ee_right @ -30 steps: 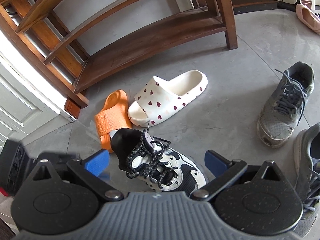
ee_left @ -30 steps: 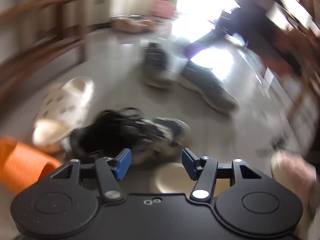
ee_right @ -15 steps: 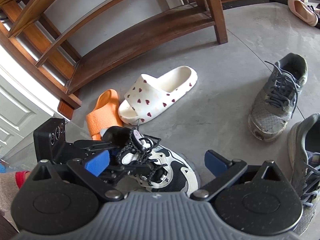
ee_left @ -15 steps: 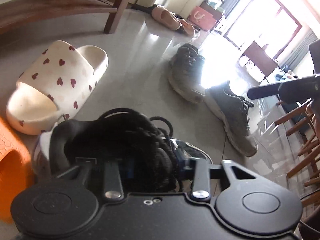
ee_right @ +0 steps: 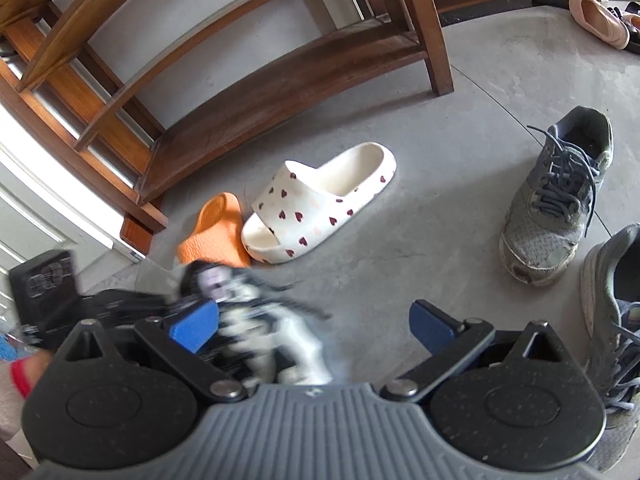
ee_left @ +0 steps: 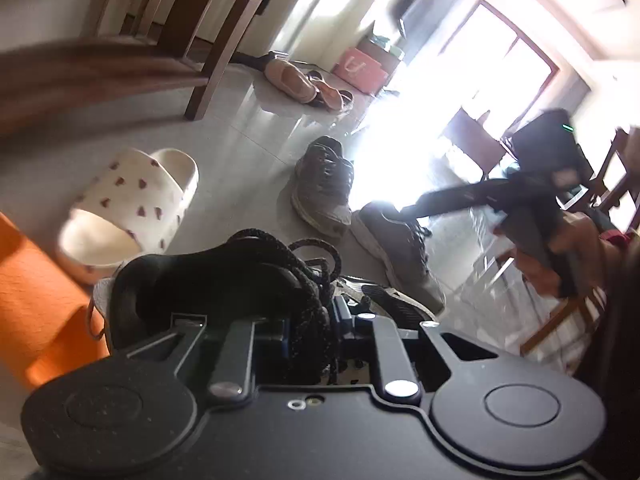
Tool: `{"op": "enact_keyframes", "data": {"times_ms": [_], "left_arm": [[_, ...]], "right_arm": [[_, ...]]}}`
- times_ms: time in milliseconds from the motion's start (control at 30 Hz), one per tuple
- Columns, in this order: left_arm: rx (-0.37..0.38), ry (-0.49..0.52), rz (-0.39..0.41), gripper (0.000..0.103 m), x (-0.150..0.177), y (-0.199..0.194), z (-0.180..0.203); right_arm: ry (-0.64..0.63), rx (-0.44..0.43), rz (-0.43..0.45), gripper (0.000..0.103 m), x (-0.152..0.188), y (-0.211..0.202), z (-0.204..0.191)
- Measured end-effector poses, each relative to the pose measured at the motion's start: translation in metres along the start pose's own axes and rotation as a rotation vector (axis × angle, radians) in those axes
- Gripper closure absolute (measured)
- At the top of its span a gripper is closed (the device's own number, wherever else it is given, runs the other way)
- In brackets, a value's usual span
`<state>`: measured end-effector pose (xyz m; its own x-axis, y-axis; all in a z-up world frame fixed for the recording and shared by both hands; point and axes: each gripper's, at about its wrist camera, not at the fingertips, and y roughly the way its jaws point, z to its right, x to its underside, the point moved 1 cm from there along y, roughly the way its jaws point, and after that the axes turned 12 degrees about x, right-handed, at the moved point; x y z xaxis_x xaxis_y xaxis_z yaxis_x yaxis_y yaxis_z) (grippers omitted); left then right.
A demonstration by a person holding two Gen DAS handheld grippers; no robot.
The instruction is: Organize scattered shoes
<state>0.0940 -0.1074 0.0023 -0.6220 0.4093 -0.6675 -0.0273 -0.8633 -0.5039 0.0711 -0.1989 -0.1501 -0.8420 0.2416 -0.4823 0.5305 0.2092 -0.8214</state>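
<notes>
Black-and-white laced sneaker (ee_left: 224,292) sits between the fingers of the left gripper (ee_left: 308,332); jaws drawn in on its tongue and laces, pinching them; heel collar toward the camera, toe running away toward 1 o'clock in the left wrist view; long axis roughly along the gripper's own fingers; in the right wrist view the same sneaker (ee_right: 256,320) is motion-blurred at 9 o'clock of the right gripper (ee_right: 316,324), so whether its sole rests on the grey floor (ee_right: 420,200) I cannot tell

Right gripper: blue pads spread wide, nothing between them; it hangs over bare floor, the sneaker just to its left

Other shoes: white heart-print slide (ee_right: 320,204) at 12 o'clock in the right wrist view, orange slide (ee_right: 212,232) touching its toe end at 10 o'clock; two grey running shoes (ee_right: 556,196) at 2 to 3 o'clock, near each other; pink slippers (ee_right: 596,20) far off at 1 o'clock; all on the floor

Wooden shoe rack (ee_right: 280,80) lies beyond the slides, 11 to 12 o'clock; lower shelf shows bare wood

Judgement: the left hand is the one holding; a carry to the rack would run forward past the two slides, sneaker kept lengthwise to the shelf; laces are a soft hold, so the shoe may swing or sag
</notes>
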Motion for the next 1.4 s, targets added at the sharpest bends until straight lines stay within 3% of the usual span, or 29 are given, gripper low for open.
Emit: {"op": "enact_keyframes", "data": {"times_ms": [133,267,367,433,533,667,767,833,900,1100,1167,1400], "left_arm": [[-0.046,0.049,-0.139,0.087,0.033,-0.053,0.031],[-0.093,0.057,-0.265,0.087,0.073,-0.072,0.039],[-0.068,0.088,-0.325,0.089,0.105,-0.081,0.048],[-0.042,0.075,-0.316,0.089,0.111,-0.082,0.051],[-0.106,0.137,-0.367,0.089,0.121,-0.080,0.059],[-0.174,0.093,-0.263,0.082,0.122,-0.098,0.059],[-0.276,0.050,-0.100,0.075,0.108,-0.111,0.048],[-0.381,0.016,0.029,0.074,0.092,-0.114,0.029],[-0.469,0.002,0.082,0.069,0.075,-0.108,0.009],[-0.496,-0.018,0.080,0.061,0.025,-0.074,-0.058],[-0.457,0.006,0.030,0.051,0.011,-0.062,-0.084],[-0.436,0.151,-0.131,0.050,0.005,-0.032,-0.129]], "right_arm": [[-0.060,-0.041,-0.032,0.000,0.007,0.013,-0.030],[-0.120,-0.082,-0.063,0.000,0.014,0.025,-0.061],[-0.166,-0.113,-0.087,0.000,0.019,0.035,-0.083],[-0.196,-0.133,-0.103,0.000,0.022,0.041,-0.099],[-0.246,-0.164,-0.127,0.000,0.028,0.050,-0.122],[-0.493,-0.220,-0.133,0.000,0.054,0.053,-0.166],[-0.601,-0.234,-0.112,0.000,0.063,0.054,-0.183],[-0.601,-0.218,-0.097,0.000,0.058,0.056,-0.181],[-0.587,-0.196,-0.079,0.000,0.052,0.057,-0.177],[-0.498,-0.159,-0.084,0.000,0.040,0.052,-0.150],[-0.468,-0.147,-0.086,0.000,0.036,0.051,-0.141],[-0.401,-0.094,-0.108,0.000,0.030,0.050,-0.114]]}}
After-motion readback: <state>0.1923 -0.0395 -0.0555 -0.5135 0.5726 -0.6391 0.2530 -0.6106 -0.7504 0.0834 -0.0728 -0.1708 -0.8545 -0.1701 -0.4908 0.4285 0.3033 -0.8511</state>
